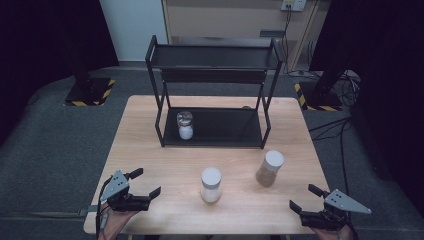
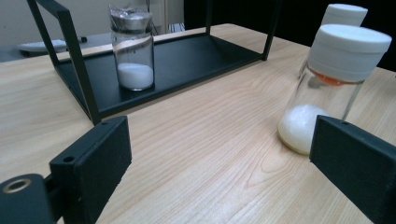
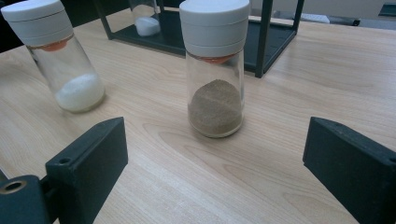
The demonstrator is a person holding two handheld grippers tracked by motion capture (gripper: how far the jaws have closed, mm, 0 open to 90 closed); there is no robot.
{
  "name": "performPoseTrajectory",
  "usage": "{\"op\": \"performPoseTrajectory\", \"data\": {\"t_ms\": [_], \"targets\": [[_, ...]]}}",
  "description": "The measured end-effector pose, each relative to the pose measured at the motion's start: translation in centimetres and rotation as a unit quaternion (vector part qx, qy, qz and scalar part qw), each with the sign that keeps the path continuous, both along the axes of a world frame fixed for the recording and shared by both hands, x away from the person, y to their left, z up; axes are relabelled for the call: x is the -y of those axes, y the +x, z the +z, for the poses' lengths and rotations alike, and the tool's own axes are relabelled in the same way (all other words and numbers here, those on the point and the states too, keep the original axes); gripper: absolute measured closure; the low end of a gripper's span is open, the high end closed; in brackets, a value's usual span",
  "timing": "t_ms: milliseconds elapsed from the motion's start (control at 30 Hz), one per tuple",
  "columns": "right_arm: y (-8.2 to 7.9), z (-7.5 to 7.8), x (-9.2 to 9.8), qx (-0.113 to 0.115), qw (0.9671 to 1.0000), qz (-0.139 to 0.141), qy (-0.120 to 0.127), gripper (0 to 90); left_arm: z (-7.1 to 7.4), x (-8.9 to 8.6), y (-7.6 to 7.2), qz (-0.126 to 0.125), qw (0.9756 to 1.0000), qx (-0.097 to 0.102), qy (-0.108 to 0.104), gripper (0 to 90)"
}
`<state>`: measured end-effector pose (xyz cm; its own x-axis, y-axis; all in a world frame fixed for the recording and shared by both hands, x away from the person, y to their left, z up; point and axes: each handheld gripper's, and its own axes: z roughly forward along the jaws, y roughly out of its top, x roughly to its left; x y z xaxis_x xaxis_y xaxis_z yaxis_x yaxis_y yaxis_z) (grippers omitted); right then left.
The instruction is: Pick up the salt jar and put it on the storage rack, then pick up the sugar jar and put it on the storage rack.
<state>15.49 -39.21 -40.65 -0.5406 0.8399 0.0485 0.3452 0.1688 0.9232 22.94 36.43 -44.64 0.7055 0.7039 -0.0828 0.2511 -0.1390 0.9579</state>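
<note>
The jar of white powder [image 1: 211, 185] stands upright near the front middle of the table [image 1: 150, 150], and we judge it nearer our left gripper [image 1: 148, 184] than our right gripper [image 1: 302, 197]. In the left gripper view it [image 2: 327, 88] sits ahead and toward the right-hand jaw, not centred. Both grippers gape wide and hold nothing. The jar of brown powder [image 3: 215, 70] stands straight ahead of the right one (well centred), with the black rack [image 1: 212, 90] beyond.

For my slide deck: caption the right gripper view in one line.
Open right gripper faces a jar of brown powder; a jar of white powder stands left.
</note>
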Motion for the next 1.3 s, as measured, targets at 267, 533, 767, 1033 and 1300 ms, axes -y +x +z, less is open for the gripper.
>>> {"op": "performPoseTrajectory", "data": {"t_ms": [267, 533, 767, 1033, 1300], "targets": [[0.0, 0.0, 0.0, 0.0, 1.0, 0.002, 0.0, 6.7, -1.2, -0.9, 0.5, -0.012, 0.9999, -0.002, -0.011, 4.6], [0.0, 0.0, 0.1, 0.0, 1.0, 0.004, 0.001, 6.8, -1.5, -1.5, 0.6, -0.005, 0.9998, -0.009, -0.015, 4.1], [0.0, 0.0, 0.1, 0.001, 1.0, 0.004, 0.001, 6.7, -1.3, -1.4, 0.6, -0.009, 0.9999, -0.009, -0.006, 4.0], [-0.1, 0.0, 0.0, 0.002, 1.0, 0.003, 0.001, 6.6, -1.4, -1.4, 0.7, -0.015, 0.9998, -0.007, -0.007, 3.9], [-0.1, 0.1, 0.0, 0.004, 1.0, 0.004, 0.001, 6.6, -1.4, -1.5, 0.7, -0.018, 0.9998, -0.008, -0.006, 3.7]]}}
